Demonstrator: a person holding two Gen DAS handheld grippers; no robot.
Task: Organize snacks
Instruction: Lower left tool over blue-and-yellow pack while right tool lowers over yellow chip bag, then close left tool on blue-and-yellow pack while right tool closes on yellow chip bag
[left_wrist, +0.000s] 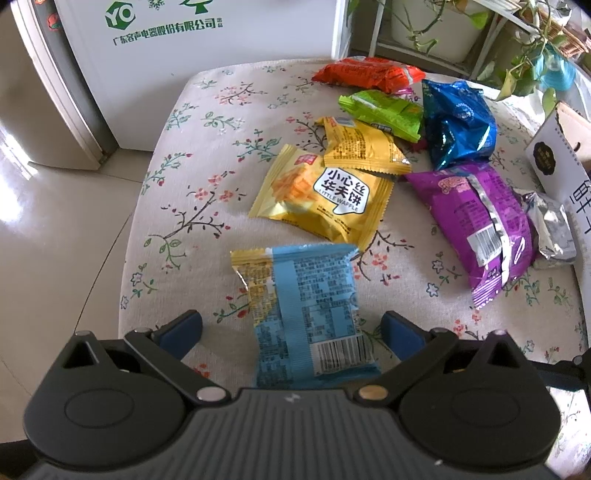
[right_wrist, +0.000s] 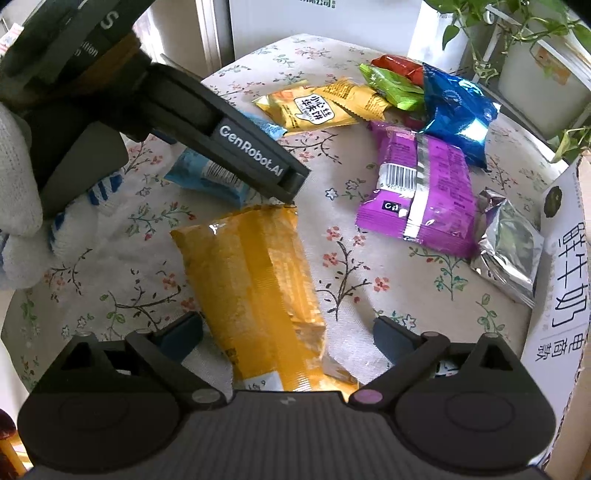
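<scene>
The left gripper (left_wrist: 291, 332) is hovering with its fingers (left_wrist: 183, 332) spread apart on either side of a blue snack packet (left_wrist: 310, 314) lying on the floral-covered bench (left_wrist: 184, 192). The right gripper (right_wrist: 288, 338) is likewise holding its fingers (right_wrist: 391, 339) wide apart around a long orange packet (right_wrist: 255, 291). Further back, two yellow waffle packets (left_wrist: 325, 192), a purple bag (left_wrist: 476, 221), a blue foil bag (left_wrist: 458, 125), a green packet (left_wrist: 384, 110) and a red packet (left_wrist: 365, 74) are lying clustered together.
</scene>
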